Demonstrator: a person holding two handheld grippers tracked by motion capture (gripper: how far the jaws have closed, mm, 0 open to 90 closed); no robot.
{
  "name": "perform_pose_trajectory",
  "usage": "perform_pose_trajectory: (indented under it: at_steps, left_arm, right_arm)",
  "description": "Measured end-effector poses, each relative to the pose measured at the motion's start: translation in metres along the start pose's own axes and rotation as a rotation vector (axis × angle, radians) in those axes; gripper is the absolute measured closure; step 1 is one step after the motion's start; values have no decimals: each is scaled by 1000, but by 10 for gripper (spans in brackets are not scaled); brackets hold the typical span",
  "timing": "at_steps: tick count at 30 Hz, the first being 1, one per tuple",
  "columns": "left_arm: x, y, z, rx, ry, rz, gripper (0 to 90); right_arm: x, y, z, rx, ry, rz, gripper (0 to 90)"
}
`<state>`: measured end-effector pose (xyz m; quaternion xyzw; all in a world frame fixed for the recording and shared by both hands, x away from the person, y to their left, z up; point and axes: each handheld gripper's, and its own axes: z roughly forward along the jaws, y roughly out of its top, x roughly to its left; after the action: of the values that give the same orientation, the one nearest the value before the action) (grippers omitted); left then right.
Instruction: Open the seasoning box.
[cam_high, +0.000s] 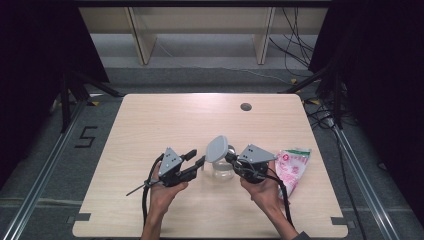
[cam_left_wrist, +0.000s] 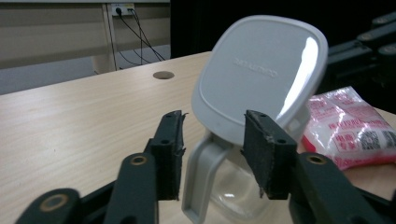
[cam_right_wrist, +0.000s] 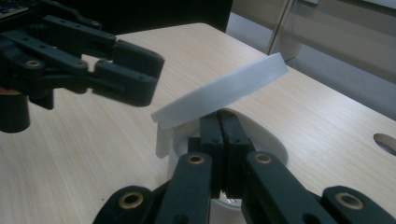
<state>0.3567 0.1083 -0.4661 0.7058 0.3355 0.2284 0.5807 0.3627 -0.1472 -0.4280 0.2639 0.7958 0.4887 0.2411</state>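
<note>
A clear plastic container (cam_high: 222, 172) stands at the middle of the wooden table (cam_high: 165, 120), its grey hinged lid (cam_high: 217, 148) tilted up. In the left gripper view the lid (cam_left_wrist: 261, 79) rises behind my jaws, and a grey handle tab (cam_left_wrist: 201, 172) hangs between them. My left gripper (cam_left_wrist: 219, 154) is open, its pads apart from the tab on both sides. It reaches in from the container's left (cam_high: 198, 157). My right gripper (cam_right_wrist: 219, 123) is shut on the container's rim under the raised lid (cam_right_wrist: 219, 91). It comes from the right (cam_high: 231, 157).
A pink and white packet (cam_high: 292, 167) lies on the table just right of my right hand, also seen in the left gripper view (cam_left_wrist: 348, 126). A round cable hole (cam_high: 245, 106) sits near the far edge. Shelving and cables stand beyond the table.
</note>
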Motion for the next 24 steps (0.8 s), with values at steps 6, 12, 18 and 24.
perform_pose_trajectory:
  at_steps: [6,12,18,24]
  left_arm:
    - [-3,-6,-7,29,20,4,446]
    - [-7,-12,-6,55,21,22,389]
    - [-11,-19,-6,82,13,47,358]
    - [-17,-23,-8,83,10,15,346]
  right_arm:
    - [3,3,2,4,7,-13,900]
    - [6,6,4,-3,5,-2,900]
    - [9,10,7,-11,21,-29,900]
    - [15,12,10,-9,33,-30,900]
